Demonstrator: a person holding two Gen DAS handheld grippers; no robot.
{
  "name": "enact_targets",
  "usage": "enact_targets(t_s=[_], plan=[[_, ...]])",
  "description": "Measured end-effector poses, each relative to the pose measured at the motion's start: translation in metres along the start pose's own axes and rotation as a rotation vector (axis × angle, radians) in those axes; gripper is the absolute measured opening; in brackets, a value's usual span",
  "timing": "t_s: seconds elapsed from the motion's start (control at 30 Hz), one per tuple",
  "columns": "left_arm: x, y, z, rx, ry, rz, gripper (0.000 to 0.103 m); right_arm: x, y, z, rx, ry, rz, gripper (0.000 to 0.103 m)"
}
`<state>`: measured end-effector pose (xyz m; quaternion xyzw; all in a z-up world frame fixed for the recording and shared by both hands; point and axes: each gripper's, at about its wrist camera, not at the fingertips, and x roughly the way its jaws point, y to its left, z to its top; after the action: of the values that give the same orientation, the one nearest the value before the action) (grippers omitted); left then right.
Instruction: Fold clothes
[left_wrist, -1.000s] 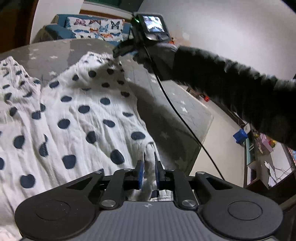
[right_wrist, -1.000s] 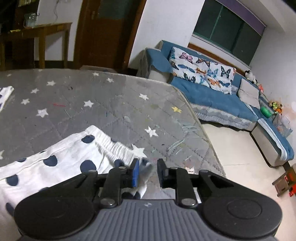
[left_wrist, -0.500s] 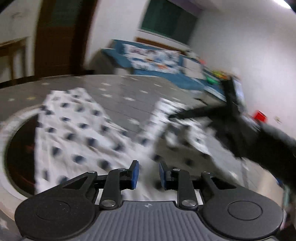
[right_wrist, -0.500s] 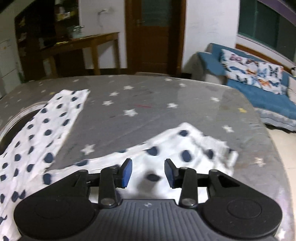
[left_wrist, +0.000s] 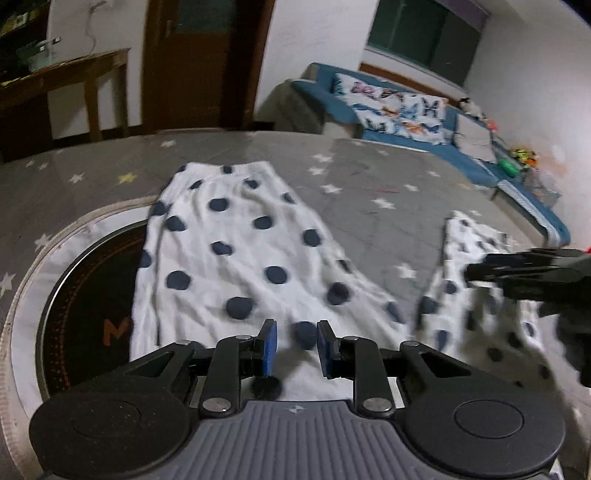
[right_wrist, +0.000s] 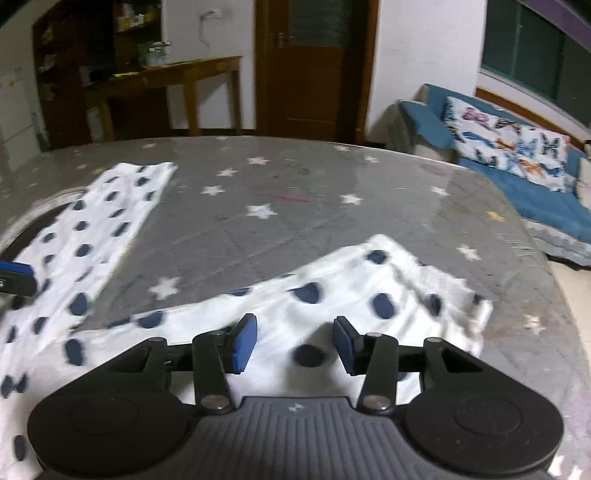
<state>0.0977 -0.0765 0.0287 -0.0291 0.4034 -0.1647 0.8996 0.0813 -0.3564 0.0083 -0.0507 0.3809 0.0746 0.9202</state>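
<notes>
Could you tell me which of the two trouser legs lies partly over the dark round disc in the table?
The left leg, stretching away ahead of the left gripper; its edge overlaps the disc. The other leg, under the right gripper, lies wholly on the starred cover.

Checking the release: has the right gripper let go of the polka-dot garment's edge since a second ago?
Yes. The right gripper has just been opening; nothing is between its pads, and the polka-dot garment lies on the grey star cover.

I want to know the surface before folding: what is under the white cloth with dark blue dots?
Under the white dotted cloth lies a grey star-patterned cover; its left edge overlaps a dark round inset. What the cloth covers stays hidden.
</notes>
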Motion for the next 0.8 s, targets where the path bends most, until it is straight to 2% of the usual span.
enact_targets(t_s=[0.13, 0.33, 0.43, 0.63, 0.8], plan=[[0.006, 0.010, -0.003, -0.008, -0.002, 0.034, 0.023, -0.007, -0.001, 0.000, 0.006, -0.023, -0.002, 0.045], [0.007, 0.011, -0.002, 0.010, -0.019, 0.072, 0.023, -0.027, 0.032, -0.005, -0.047, -0.054, 0.179, 0.045], [0.007, 0.012, -0.001, 0.015, -0.031, 0.095, 0.023, -0.027, 0.053, -0.010, -0.096, -0.046, 0.232, 0.045], [0.006, 0.018, -0.004, 0.036, -0.067, 0.156, 0.022, -0.017, 0.051, -0.018, -0.106, -0.039, 0.159, 0.045], [0.002, 0.023, -0.002, 0.013, -0.051, 0.157, 0.022, -0.025, 0.037, -0.021, -0.068, -0.025, 0.116, 0.045]])
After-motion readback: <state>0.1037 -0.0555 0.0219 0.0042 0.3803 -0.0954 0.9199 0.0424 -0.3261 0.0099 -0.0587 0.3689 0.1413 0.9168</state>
